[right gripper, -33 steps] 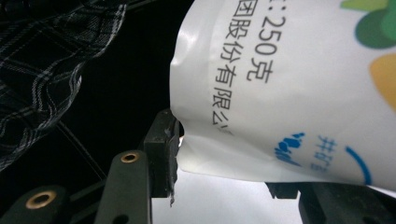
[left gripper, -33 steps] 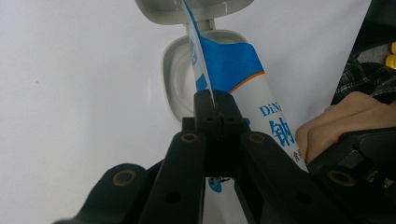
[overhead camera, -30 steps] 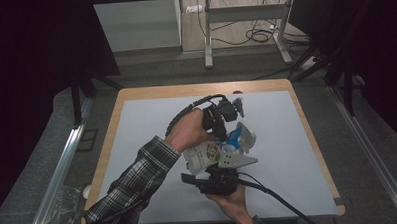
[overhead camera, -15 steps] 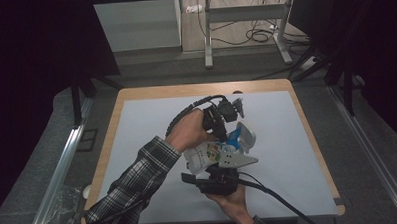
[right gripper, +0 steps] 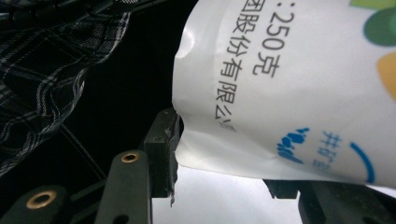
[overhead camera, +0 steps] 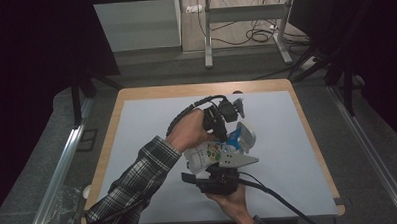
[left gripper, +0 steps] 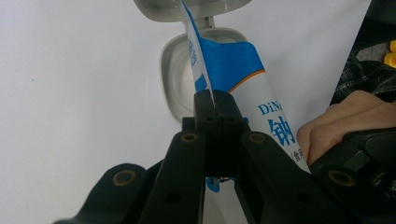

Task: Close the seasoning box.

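The high view is dim, with dark corners at 10 and 2 o'clock; only the desk [overhead camera: 152,128] is evenly lit from above and has soft shadows. The left gripper view is bright and sharp. In the right gripper view, the pouch [right gripper: 299,84] has glare and the near jaws are slightly blurred.

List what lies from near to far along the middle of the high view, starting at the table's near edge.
Right hand → right tool → white bag → open grey container → left tool body → bare far table.
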A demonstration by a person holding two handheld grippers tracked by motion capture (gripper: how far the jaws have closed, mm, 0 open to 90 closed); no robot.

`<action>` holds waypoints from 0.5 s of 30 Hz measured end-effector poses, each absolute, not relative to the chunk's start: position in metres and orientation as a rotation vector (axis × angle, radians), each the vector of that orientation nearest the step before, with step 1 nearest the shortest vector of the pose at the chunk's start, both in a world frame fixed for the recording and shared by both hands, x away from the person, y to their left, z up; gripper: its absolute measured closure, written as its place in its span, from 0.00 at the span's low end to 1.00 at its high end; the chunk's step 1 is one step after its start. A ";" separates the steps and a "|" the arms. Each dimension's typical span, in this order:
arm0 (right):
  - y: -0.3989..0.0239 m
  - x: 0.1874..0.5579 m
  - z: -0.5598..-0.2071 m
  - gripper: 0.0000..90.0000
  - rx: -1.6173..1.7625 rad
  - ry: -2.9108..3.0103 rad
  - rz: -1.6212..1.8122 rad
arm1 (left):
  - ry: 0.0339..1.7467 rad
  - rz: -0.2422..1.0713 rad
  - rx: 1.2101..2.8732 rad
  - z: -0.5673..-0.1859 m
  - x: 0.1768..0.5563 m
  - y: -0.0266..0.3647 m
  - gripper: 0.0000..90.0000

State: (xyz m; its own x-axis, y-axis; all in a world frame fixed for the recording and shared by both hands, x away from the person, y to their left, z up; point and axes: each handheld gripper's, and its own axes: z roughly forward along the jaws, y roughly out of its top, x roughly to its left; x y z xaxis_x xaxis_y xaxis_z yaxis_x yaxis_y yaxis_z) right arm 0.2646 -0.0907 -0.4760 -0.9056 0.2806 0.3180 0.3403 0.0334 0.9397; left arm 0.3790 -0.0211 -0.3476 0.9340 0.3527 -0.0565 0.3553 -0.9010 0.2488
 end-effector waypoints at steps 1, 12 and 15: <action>-0.091 0.265 -0.476 0.59 -0.667 -2.227 -2.050 | 0.530 -0.016 2.835 -0.348 0.379 -0.021 1.00; -0.091 0.265 -0.476 0.59 -0.665 -2.225 -2.053 | 0.531 -0.019 2.838 -0.349 0.379 -0.021 1.00; -0.091 0.265 -0.475 0.59 -0.664 -2.225 -2.054 | 0.532 -0.020 2.839 -0.349 0.380 -0.021 1.00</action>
